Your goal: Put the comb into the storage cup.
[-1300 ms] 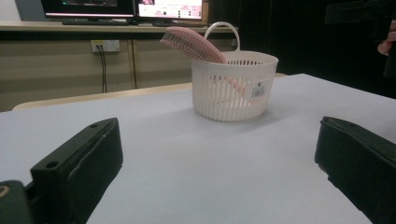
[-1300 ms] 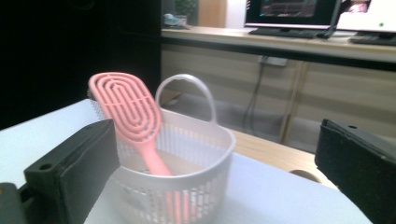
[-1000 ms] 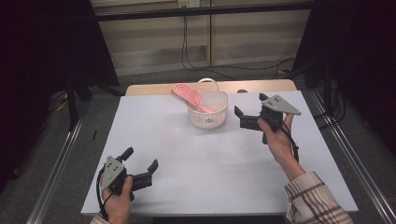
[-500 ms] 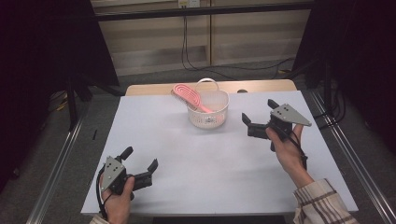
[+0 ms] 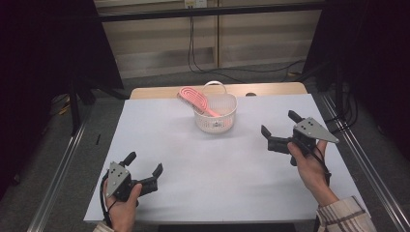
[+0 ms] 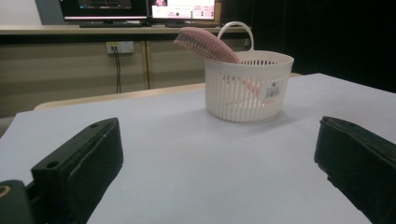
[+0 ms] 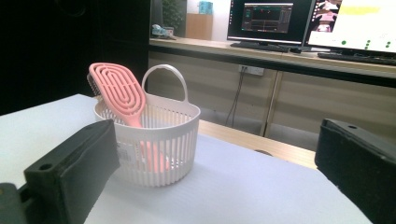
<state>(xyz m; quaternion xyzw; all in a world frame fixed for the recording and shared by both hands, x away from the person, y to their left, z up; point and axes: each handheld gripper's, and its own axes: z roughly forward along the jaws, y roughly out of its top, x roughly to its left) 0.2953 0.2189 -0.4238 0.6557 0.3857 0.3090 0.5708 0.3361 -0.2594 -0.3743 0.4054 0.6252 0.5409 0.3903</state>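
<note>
Pink hairbrush (image 5: pixel 193 99) stands in the white slatted basket (image 5: pixel 218 118) at the far middle of the table (image 5: pixel 193 159): handle down inside, head leaning out over the rim on the person's left. Basket upright, its loop handle (image 5: pixel 215 85) raised at the far side.

Right gripper (image 5: pixel 280 130) is held off the table to the right of the basket, jaws spread wide, nothing between them; apart from the basket. Left gripper (image 5: pixel 145 166) sits low at the near left corner, jaws also wide and empty, well apart from everything.

Judgement on risks: the brush is top-heavy as it leans, and the basket looks light. A pull on the head toward the left could tip the basket or drag it along. A grip on the head's edge may slip off the rounded plastic. If the right gripper comes in low, one jaw could catch the rim and shove the basket toward the far table edge.
</note>
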